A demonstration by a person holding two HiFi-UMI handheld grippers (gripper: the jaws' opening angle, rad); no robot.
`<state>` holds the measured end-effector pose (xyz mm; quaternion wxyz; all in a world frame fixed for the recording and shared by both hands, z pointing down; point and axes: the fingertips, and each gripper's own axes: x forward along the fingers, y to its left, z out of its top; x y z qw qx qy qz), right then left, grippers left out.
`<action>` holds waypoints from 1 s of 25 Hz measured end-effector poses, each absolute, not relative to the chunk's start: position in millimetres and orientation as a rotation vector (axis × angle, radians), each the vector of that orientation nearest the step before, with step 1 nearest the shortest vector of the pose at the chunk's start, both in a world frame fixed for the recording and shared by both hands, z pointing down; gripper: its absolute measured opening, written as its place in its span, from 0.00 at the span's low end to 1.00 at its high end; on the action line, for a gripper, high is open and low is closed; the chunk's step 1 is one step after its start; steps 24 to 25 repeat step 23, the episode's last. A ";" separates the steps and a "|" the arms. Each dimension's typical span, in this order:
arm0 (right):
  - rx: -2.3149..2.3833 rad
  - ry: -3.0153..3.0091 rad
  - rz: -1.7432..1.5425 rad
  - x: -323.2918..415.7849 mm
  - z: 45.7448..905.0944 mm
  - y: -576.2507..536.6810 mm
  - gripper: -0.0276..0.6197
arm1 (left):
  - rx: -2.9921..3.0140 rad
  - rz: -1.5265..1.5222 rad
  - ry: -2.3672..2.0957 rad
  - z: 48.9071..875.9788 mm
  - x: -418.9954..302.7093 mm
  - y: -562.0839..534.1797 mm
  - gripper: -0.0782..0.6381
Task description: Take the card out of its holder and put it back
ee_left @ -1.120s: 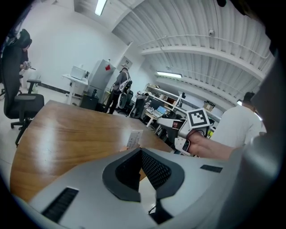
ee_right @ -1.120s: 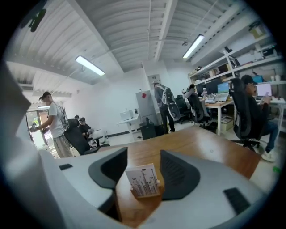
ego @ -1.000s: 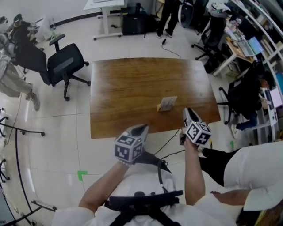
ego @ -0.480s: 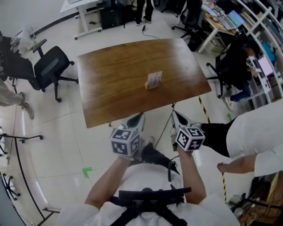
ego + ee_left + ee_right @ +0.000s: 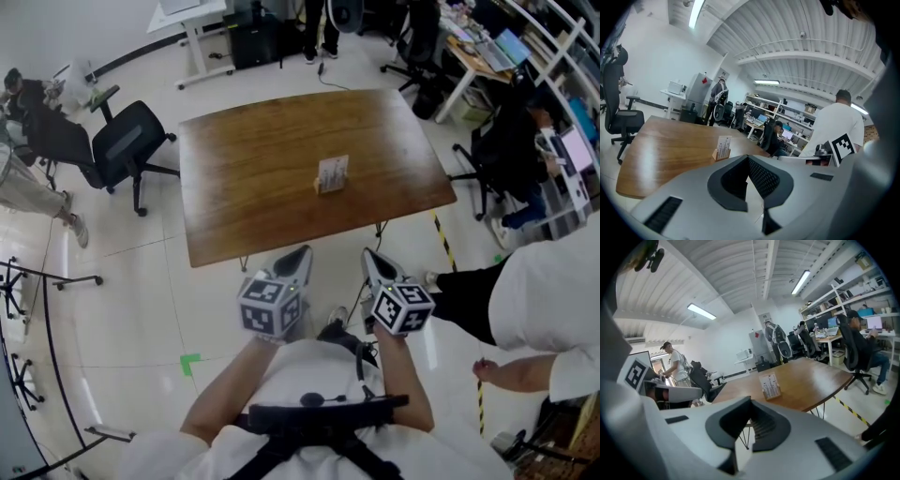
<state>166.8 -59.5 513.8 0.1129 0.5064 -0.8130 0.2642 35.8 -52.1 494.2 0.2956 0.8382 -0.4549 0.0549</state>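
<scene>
A white printed card (image 5: 334, 172) is seen standing upright in its small light wooden holder (image 5: 324, 190), which is set near the middle of a brown wooden table (image 5: 244, 197) with rounded corners, slightly towards its right half. Both tools are held off the table, over the pale floor just short of its near edge, and well apart from the card. The grey left gripper (image 5: 301, 253), fitted with a marker cube, is pointed towards the table; its jaws are brought together at the tips and nothing is held between them. The right gripper (image 5: 367, 254) is held near it, likewise pointed at the table, with its jaws closed on nothing. A black office chair (image 5: 131, 141) is parked off the table's far left corner, and a person in a white shirt (image 5: 553, 300) is seen at the right
</scene>
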 end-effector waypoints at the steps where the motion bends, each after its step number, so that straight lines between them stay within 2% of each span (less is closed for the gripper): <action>1: 1.473 -2.397 0.766 165.4 512.9 -62.9 0.04 | 2.230 0.147 -1.219 492.8 37.8 -52.7 0.10; 25: 1.337 -2.498 0.768 177.6 511.4 -106.4 0.04 | 2.167 0.144 -1.329 491.0 61.8 -76.5 0.10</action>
